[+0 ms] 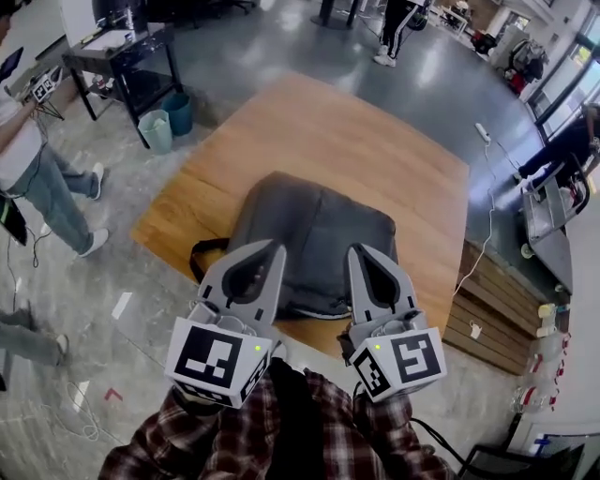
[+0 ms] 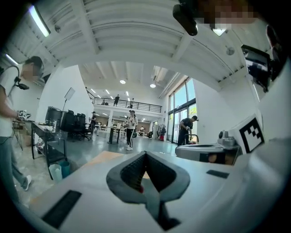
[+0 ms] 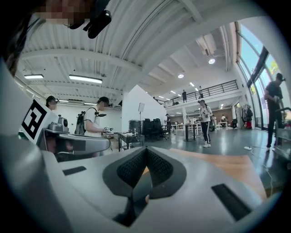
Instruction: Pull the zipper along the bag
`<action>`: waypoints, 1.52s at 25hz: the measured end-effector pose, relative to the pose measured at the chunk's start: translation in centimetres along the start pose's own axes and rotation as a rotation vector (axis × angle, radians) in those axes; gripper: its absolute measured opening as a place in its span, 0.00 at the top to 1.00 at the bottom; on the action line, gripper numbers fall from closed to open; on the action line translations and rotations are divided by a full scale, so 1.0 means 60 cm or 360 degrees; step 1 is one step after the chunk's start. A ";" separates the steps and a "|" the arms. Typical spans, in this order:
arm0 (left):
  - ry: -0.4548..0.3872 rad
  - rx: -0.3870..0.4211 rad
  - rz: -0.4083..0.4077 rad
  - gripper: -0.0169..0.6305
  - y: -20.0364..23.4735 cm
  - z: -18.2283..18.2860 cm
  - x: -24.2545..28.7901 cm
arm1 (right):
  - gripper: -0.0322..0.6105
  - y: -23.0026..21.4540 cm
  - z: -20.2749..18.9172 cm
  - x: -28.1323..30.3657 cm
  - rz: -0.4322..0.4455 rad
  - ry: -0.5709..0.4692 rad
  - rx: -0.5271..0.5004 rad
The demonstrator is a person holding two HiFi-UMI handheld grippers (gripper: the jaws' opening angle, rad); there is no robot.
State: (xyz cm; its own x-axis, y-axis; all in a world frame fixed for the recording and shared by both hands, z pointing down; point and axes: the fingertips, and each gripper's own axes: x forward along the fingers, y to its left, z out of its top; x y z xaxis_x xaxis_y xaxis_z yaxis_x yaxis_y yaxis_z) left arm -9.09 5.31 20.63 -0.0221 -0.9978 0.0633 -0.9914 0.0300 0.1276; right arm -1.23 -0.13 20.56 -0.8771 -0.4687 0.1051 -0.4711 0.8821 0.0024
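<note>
A dark grey backpack [image 1: 314, 239] lies flat on the wooden table [image 1: 356, 141], near its front edge, with a black strap [image 1: 204, 251] trailing off its left side. I cannot make out the zipper from here. My left gripper [image 1: 272, 247] and right gripper [image 1: 360, 251] are held side by side above the bag's near edge, close to my chest and clear of the bag. In the left gripper view the left gripper [image 2: 145, 154] has its jaws shut with nothing between them. The right gripper [image 3: 145, 149] stands the same in the right gripper view. Both point out across the hall.
Two bins [image 1: 166, 122] and a black side table [image 1: 122, 56] stand beyond the table's left corner. A person [image 1: 37, 178] stands at the left, and another [image 1: 398, 28] at the far end. Wooden pallets [image 1: 487, 300] lie along the table's right side.
</note>
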 end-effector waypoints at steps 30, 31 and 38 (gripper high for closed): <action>0.0811 0.0129 -0.0932 0.96 -0.115 -0.288 0.279 | 0.94 -0.216 -0.264 -0.043 -0.0963 0.0588 0.0424; 0.0870 0.0145 -0.0942 0.96 -0.118 -0.315 0.274 | 0.94 -0.211 -0.290 -0.047 -0.0964 0.0631 0.0464; 0.1208 0.0238 -0.0982 0.96 -0.125 -0.465 0.239 | 0.94 -0.174 -0.428 -0.058 -0.0937 0.0854 0.0664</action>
State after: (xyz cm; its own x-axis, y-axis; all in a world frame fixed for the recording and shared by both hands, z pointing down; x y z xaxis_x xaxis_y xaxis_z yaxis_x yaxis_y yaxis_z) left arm 1.65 -7.55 48.20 0.5410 -0.5310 0.6522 -0.8083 -0.5424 0.2289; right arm 9.13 -6.50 45.73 -0.3701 -0.6623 0.6514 -0.9181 0.3680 -0.1475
